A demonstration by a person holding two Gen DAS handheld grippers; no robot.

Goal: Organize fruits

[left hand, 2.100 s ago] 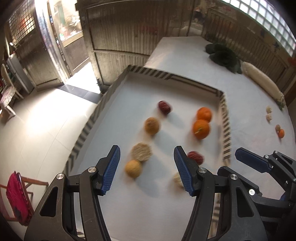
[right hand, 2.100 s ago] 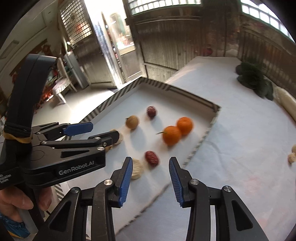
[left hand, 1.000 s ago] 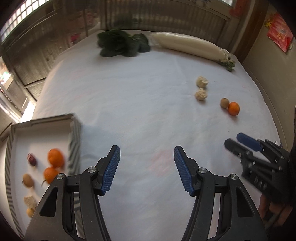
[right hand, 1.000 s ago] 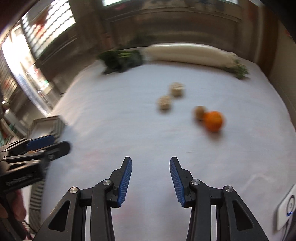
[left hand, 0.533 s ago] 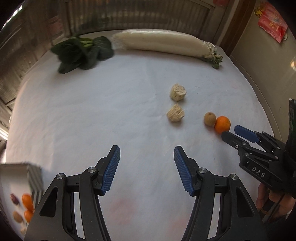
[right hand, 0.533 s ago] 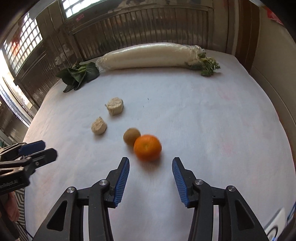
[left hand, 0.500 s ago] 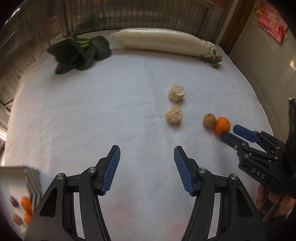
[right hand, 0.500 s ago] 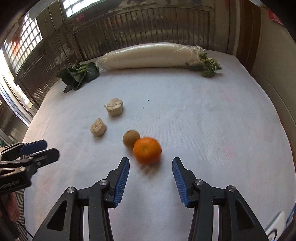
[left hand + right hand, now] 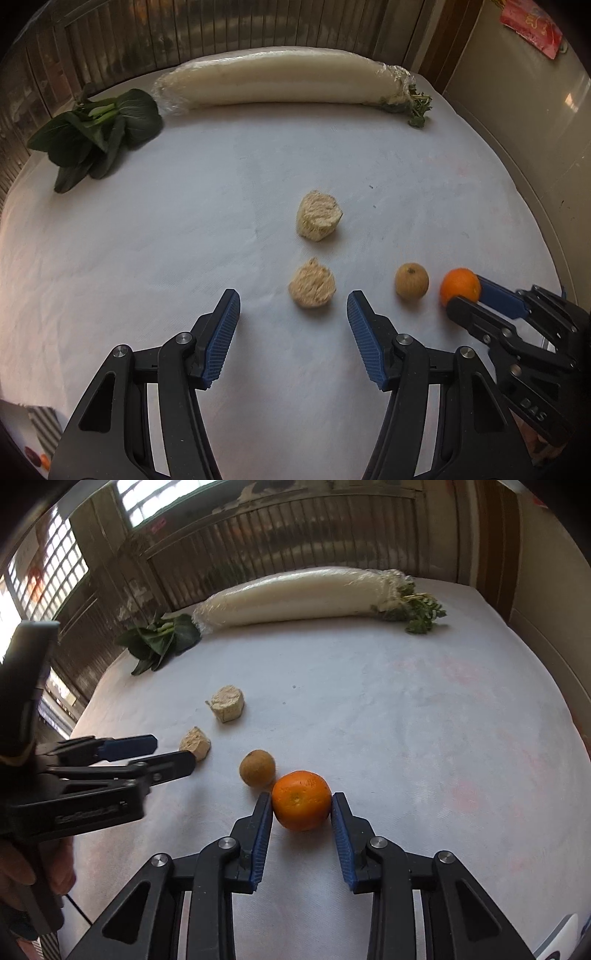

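Closing on the orange (image 9: 301,799), the right gripper (image 9: 301,834) has its fingers (image 9: 263,832) against both flanks on the bench (image 9: 424,716); squeeze gently, lift straight, sparing the brown fruit (image 9: 257,767) just beyond. Left gripper (image 9: 291,338) hangs spread, empty.

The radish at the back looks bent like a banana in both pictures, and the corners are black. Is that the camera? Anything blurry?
Yes, it is the lens. Left wrist view: the radish arches, the corners go black, and focus stays crisp. Right wrist view: the same bulge, window glare at upper left, and the orange sharp between the right claw's pads.
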